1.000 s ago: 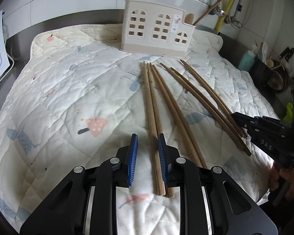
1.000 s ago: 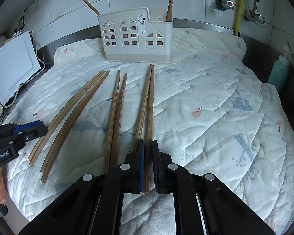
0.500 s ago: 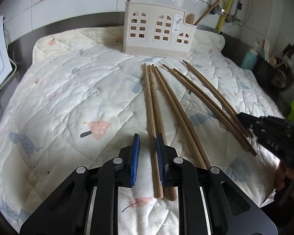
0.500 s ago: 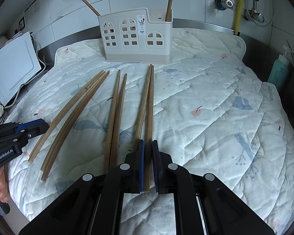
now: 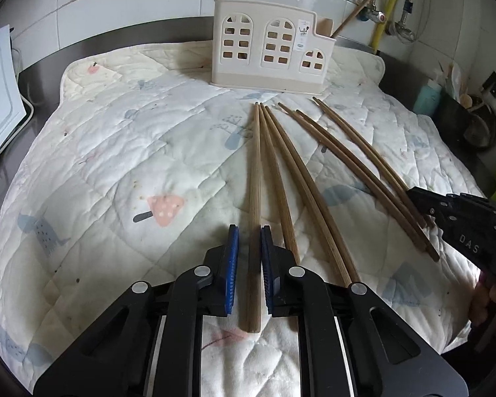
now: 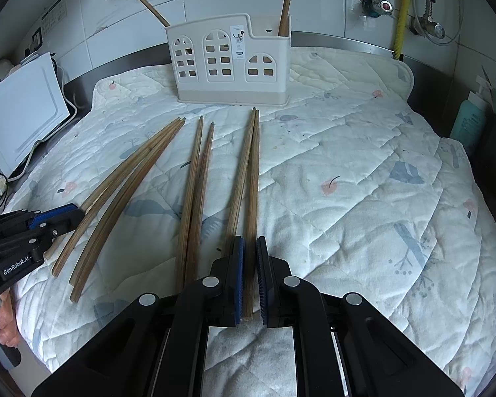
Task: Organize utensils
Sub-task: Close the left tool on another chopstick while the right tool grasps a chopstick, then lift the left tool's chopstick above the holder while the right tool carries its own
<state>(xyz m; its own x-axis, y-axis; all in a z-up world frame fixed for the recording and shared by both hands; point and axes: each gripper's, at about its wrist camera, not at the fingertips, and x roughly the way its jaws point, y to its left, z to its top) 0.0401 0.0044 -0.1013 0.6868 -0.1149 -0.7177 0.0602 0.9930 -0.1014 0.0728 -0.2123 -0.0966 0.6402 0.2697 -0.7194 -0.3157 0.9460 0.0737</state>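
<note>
Several long wooden chopsticks lie on a quilted mat point(image 5: 115, 152), pointing toward a cream utensil holder point(image 5: 271, 53) with window cut-outs at the back; it also shows in the right wrist view point(image 6: 231, 63) with two sticks standing in it. My left gripper point(image 5: 249, 241) straddles the leftmost chopstick point(image 5: 255, 172), its blue pads point(image 5: 232, 264) a little apart from it. My right gripper point(image 6: 249, 251) is shut on the rightmost chopstick point(image 6: 253, 178) near its thick end.
A white appliance point(image 6: 20, 109) stands left of the mat. A teal bottle point(image 6: 468, 122) and dark kitchen items stand at the right. Tiled wall, taps and a yellow pipe point(image 6: 401, 6) are behind the holder.
My left gripper has slid left so that one chopstick lies between its pads, and its jaws have narrowed around it. My right gripper has stayed put, shut on its chopstick.
</note>
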